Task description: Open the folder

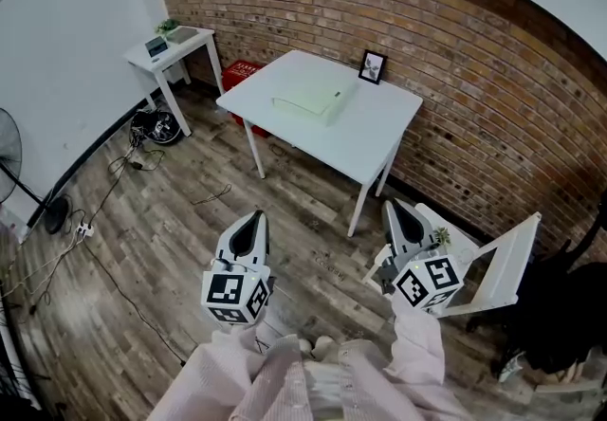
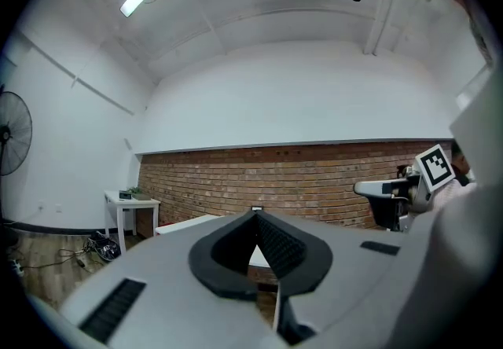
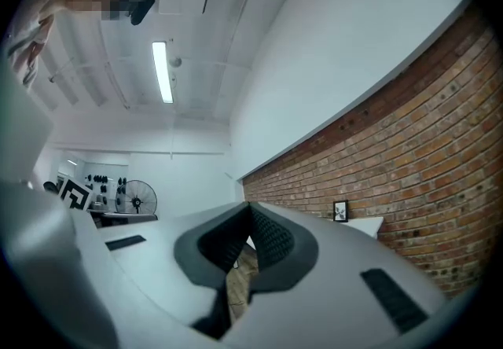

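My left gripper (image 1: 254, 217) and right gripper (image 1: 395, 208) are both closed on nothing, near my body. The folder (image 1: 308, 97) lies on the table (image 1: 379, 130), well ahead, seemingly shut. By my judgement, everything remains: approach, then open.

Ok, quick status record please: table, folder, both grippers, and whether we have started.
table: white, across the floor from the person
folder: closed, lying flat on the table
picture frame: upright near the table's far edge
left gripper: jaws together, nothing between them, well short of the table
right gripper: jaws together, nothing between them, well short of the table
task: folder untouched, opening not yet begun
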